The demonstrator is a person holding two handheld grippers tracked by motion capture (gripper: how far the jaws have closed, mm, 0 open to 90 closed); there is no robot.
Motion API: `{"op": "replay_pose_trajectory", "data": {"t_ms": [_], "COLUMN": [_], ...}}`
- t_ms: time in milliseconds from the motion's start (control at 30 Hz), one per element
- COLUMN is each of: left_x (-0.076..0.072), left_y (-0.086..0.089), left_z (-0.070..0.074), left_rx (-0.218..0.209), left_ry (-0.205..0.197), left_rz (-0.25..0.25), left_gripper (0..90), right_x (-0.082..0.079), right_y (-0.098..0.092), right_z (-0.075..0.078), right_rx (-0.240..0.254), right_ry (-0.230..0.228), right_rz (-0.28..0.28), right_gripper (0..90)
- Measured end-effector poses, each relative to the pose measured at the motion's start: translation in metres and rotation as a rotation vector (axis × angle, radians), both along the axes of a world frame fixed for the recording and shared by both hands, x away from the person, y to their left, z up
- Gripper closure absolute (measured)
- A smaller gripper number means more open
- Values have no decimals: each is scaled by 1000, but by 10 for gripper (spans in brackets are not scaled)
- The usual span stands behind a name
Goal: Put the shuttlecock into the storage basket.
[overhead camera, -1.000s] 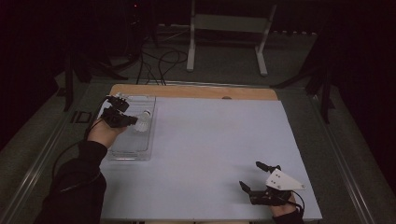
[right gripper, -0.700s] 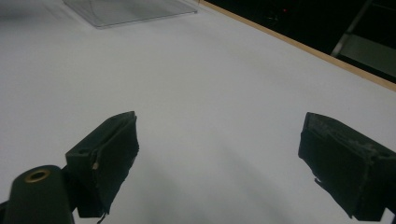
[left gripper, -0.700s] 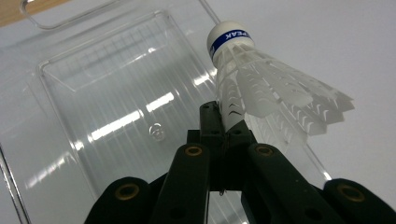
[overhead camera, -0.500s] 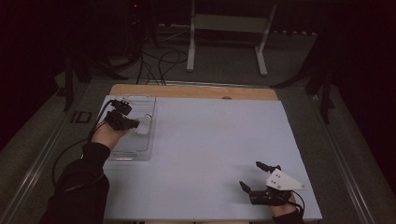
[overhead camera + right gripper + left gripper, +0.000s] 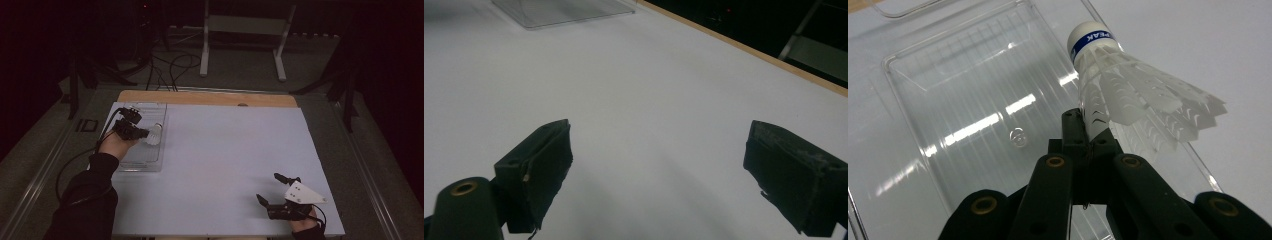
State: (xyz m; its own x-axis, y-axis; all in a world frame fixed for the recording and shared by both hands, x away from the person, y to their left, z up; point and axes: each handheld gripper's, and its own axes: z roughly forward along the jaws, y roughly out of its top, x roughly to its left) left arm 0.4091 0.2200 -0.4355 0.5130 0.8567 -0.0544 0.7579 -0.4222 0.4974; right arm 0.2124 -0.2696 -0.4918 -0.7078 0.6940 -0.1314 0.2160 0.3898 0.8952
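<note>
A clear plastic tray [image 5: 145, 162] lies at the left side of the white table [image 5: 225, 165], and nothing rests on its ribbed floor [image 5: 958, 115]. The left gripper [image 5: 131, 131] holds a white shuttlecock [image 5: 1128, 95] above the tray's right edge, its jaws pinching the feathered skirt with the cork tip pointing away. A blue band around the cork reads "PEAK" in white letters. The right gripper [image 5: 280, 192] sits near the table's right front corner, jaws spread wide apart over bare table.
</note>
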Motion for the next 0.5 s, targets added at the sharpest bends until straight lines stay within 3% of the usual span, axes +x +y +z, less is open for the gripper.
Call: {"op": "replay_pose_trajectory", "data": {"t_ms": [267, 400, 433, 500], "left_x": [2, 1, 2, 2], "left_y": [-3, -9, -9, -10], "left_z": [-10, -17, -17, -16], "left_rx": [15, 60, 58, 61], "left_ry": [52, 88, 89, 93], "left_rz": [-25, -54, -54, -43], "left_gripper": [900, 866, 735, 579], "right_x": [0, 0, 0, 0], "right_y": [0, 0, 0, 0], "right_z": [0, 0, 0, 0], "right_rx": [-2, -4, -2, -2], "right_ry": [-2, -2, -1, -1], "right_rz": [2, 2, 0, 0], "right_gripper": [118, 118, 118, 118]}}
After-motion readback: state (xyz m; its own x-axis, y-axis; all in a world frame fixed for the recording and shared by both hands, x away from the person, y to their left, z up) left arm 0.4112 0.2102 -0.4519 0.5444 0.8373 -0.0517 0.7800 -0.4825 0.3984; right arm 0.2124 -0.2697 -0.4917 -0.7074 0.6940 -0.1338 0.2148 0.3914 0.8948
